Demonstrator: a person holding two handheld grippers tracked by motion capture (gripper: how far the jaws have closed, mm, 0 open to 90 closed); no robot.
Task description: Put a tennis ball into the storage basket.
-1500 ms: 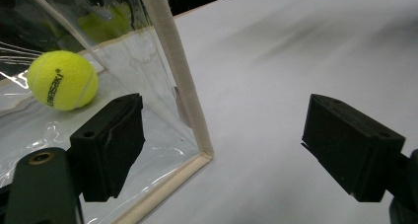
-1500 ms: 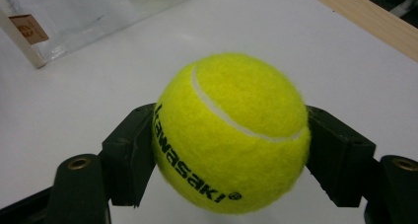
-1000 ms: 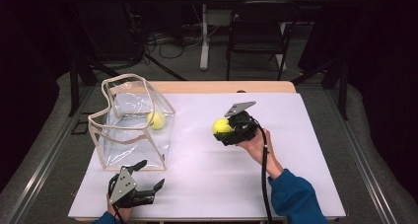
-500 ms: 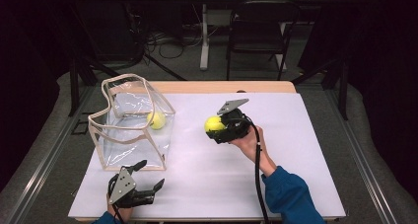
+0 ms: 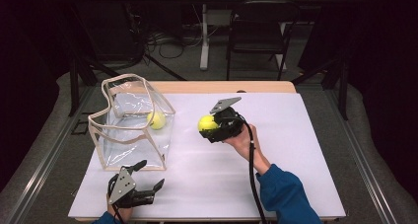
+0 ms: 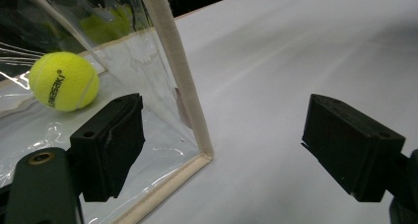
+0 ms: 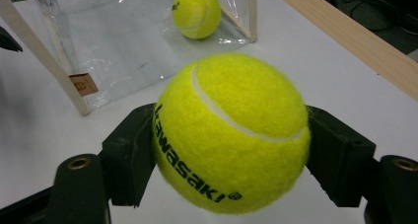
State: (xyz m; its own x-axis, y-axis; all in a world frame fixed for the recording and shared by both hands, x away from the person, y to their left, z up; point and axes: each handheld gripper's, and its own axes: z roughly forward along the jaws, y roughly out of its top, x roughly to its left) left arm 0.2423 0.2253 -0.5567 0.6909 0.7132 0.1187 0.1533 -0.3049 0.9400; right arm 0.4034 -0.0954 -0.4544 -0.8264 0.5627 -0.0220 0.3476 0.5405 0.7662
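A white counter (image 5: 296, 150) carries the things, and a strip of pale wood (image 5: 222, 87) shows along its far edge. A clear plastic bag (image 5: 129, 123) with cream trim stands directly on the white surface at the far left, open at the top; its near corner edge meets the counter in the left gripper view. Its transparent floor lies flat on the counter, and a yellow tennis ball (image 5: 156, 120) rests on that floor, inside the bag, toward its right side. The counter stands on a grey floor (image 5: 384, 184).
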